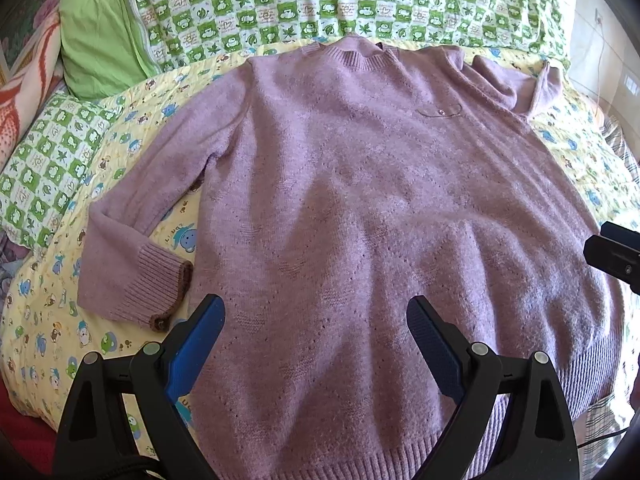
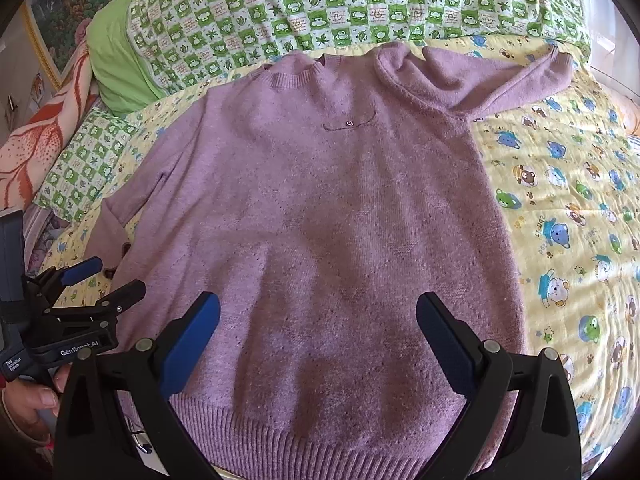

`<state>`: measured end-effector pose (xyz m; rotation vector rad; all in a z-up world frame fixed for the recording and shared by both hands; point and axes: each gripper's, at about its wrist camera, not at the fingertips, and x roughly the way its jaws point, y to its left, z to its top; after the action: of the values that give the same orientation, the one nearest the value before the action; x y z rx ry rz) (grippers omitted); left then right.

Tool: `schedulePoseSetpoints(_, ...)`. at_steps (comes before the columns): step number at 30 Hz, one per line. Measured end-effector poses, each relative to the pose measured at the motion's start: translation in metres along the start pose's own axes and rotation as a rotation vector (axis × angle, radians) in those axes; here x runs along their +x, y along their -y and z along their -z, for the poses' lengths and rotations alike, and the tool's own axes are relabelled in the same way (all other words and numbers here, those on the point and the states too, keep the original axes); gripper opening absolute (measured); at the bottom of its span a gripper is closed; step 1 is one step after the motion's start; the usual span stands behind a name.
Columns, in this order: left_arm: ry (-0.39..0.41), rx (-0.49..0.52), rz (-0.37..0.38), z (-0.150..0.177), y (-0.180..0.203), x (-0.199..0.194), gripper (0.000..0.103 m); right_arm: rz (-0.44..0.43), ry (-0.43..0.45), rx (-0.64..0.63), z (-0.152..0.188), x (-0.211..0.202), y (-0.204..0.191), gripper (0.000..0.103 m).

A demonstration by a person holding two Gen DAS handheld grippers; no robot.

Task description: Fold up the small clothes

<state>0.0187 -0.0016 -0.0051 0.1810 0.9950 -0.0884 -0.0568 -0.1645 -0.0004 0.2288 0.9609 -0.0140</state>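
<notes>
A mauve knitted wool sweater (image 1: 360,200) lies front up and spread flat on a bed covered by a yellow quilt printed with cartoon bears (image 2: 560,208), filling the middle of both views, its ribbed hem at the bottom edge of the frame. One sleeve, ending in a ribbed cuff with brown trim (image 1: 136,284), lies at the left of the frame; the other sleeve (image 2: 500,76) is bent across the upper right. A green-and-white checked pillow (image 1: 320,0) runs along the top of the frame.

The left gripper (image 1: 316,312) hovers over the lower part of the sweater, its blue-padded fingers (image 1: 200,340) spread wide apart and holding nothing. The right gripper (image 2: 318,312) hangs likewise over the hem area, jaws apart and empty.
</notes>
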Motion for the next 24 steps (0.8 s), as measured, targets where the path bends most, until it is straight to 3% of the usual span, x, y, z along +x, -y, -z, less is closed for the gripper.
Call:
schedulePoseSetpoints(4,-0.027,0.001,-0.001,-0.005,0.002,0.005,0.093,-0.010,0.034,0.019,-0.004,0.000,0.008,0.099)
schedulePoseSetpoints(5,-0.028,-0.003,-0.003,-0.007,0.002,0.006,0.093,-0.014,0.096,0.007,-0.005,-0.002,0.011,0.099)
schedulePoseSetpoints(7,-0.039,-0.011,0.003,-0.012,0.002,0.009,0.093,-0.015,0.118,0.020,-0.010,-0.002,0.019,0.099)
schedulePoseSetpoints(13,-0.036,-0.058,0.021,-0.036,-0.001,0.021,0.095,0.015,0.093,0.082,-0.032,-0.003,0.056,0.099)
schedulePoseSetpoints(24,-0.022,-0.138,0.014,-0.110,-0.006,0.055,0.095,0.119,0.167,0.290,-0.121,-0.006,0.180,0.099)
